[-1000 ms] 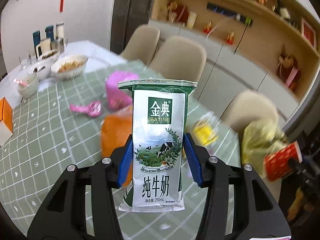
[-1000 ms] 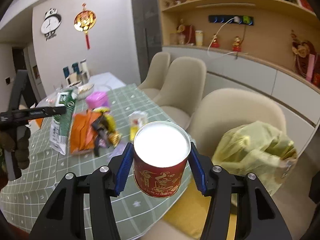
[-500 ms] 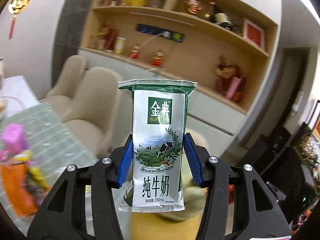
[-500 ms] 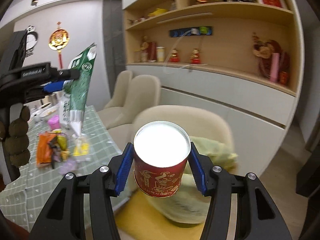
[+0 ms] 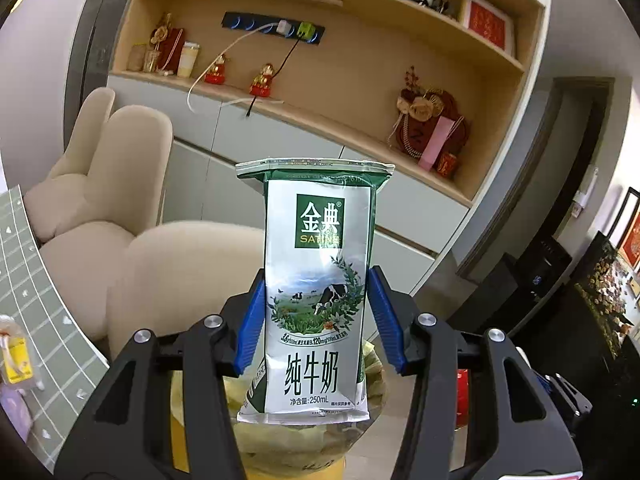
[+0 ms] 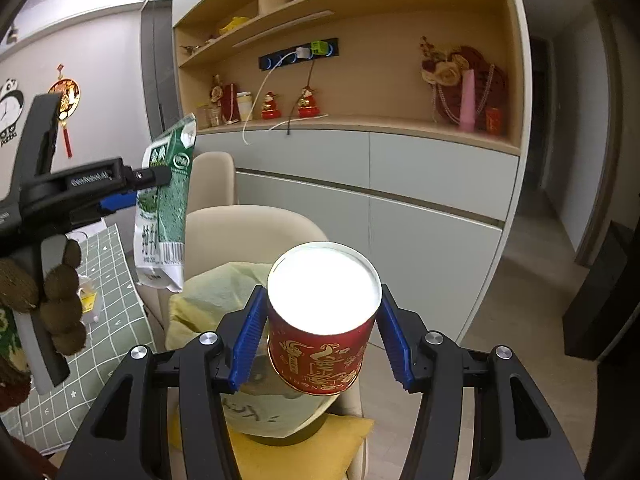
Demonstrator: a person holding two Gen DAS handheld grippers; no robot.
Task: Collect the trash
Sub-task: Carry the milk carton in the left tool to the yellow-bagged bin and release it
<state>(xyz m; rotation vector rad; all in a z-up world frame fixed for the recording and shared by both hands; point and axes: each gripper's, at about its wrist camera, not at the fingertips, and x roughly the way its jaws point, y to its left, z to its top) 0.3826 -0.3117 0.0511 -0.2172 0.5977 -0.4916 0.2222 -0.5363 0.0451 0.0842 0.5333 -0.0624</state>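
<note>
The left gripper (image 5: 316,324) clamps an upright milk pouch (image 5: 316,288) above the yellow-green trash bag (image 6: 208,292); the right gripper (image 6: 320,338) clamps a red can (image 6: 320,328) over it.

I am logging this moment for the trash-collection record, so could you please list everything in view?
milk pouch: 1, green and silver, held upright in the left gripper.
cup: 1, red with a white top, held in the right gripper above the bag.
trash bag: 1, pale yellow-green, on the nearest chair below both grippers.
chairs: 3, beige, along the table edge.
table: 1, green grid cloth, at left.
yellow wrapper: 1, on the table edge.
yellow cushion: 1, under the bag.
shelf unit: 1, wood over grey cabinets, holding ornaments.
left gripper: 1, black with blue jaws.
right gripper: 1, black with blue jaws.
gloved hand: 1, brown, holding the left gripper.
</note>
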